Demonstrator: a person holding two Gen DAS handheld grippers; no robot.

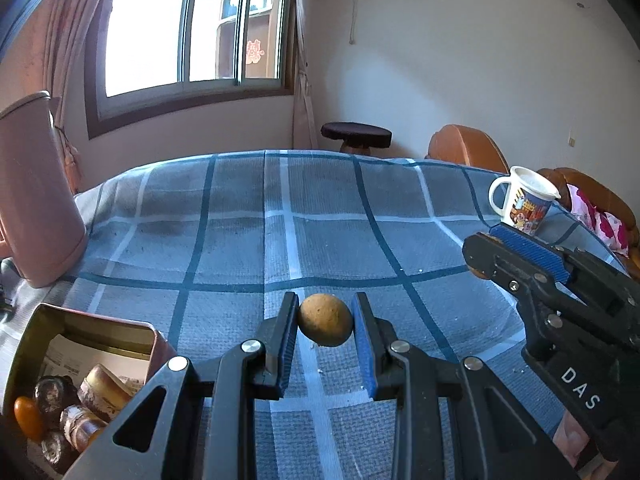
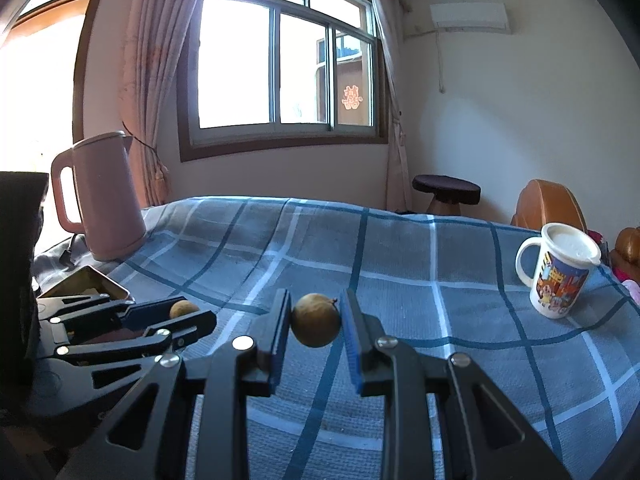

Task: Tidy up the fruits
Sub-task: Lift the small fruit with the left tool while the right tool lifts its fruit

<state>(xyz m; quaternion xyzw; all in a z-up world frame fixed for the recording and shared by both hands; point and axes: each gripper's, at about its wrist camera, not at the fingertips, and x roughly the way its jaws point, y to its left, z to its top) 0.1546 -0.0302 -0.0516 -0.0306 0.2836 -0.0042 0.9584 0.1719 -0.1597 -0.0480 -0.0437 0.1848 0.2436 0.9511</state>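
My left gripper (image 1: 325, 312) is shut on a small round brown fruit (image 1: 325, 320) and holds it above the blue checked tablecloth (image 1: 240, 248). My right gripper (image 2: 315, 312) is shut on a second brown fruit (image 2: 316, 320) with a small stem, also held above the cloth. In the right wrist view the left gripper (image 2: 176, 316) shows at the left with its fruit (image 2: 183, 309). In the left wrist view the right gripper's (image 1: 486, 250) blue pads (image 1: 528, 250) show at the right. An open tin box (image 1: 80, 360) with wrapped items sits at the lower left.
A pink kettle (image 2: 104, 200) stands at the table's back left, by the tin box (image 2: 86, 284). A white cartoon mug (image 2: 558, 274) with a lid stands at the right. A dark stool (image 2: 446, 188) and orange chairs (image 1: 466, 148) lie beyond the table.
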